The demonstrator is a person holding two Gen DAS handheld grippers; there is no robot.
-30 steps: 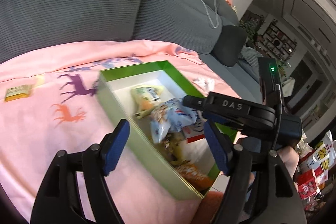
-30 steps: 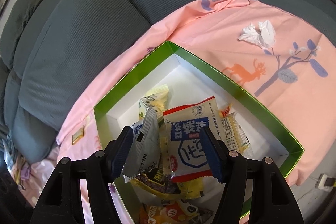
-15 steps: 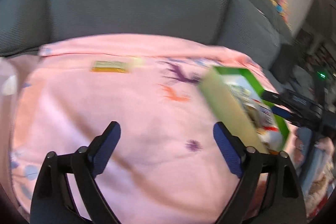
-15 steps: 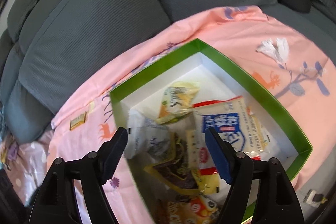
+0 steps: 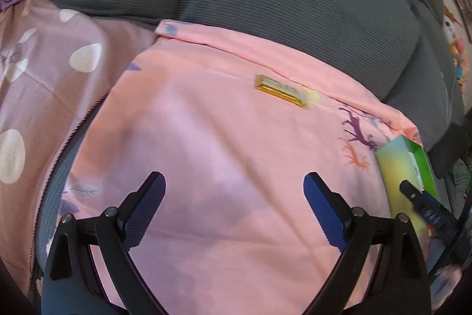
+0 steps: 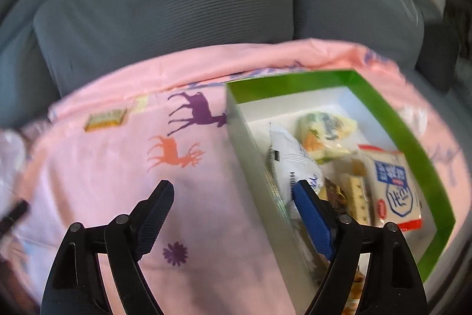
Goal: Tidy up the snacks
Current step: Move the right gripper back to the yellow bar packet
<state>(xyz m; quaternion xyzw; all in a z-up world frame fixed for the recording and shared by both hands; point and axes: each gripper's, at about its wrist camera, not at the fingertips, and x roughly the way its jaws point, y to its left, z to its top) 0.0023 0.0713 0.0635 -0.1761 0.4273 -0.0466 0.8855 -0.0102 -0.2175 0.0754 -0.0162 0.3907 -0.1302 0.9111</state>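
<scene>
Packet (image 5: 281,90), gold and flat, lies alone on the pink sheet (image 5: 224,155) well left of the box (image 5: 413,167). My left gripper (image 5: 234,197) is spread wide and empty above the sheet. I judge the packet light, crinkly and slippery; I'd pinch across its short width.

Right view: right gripper (image 6: 233,202) is opening, nothing between its jaws, at the box's left wall; the packet lies far left of the box.
</scene>
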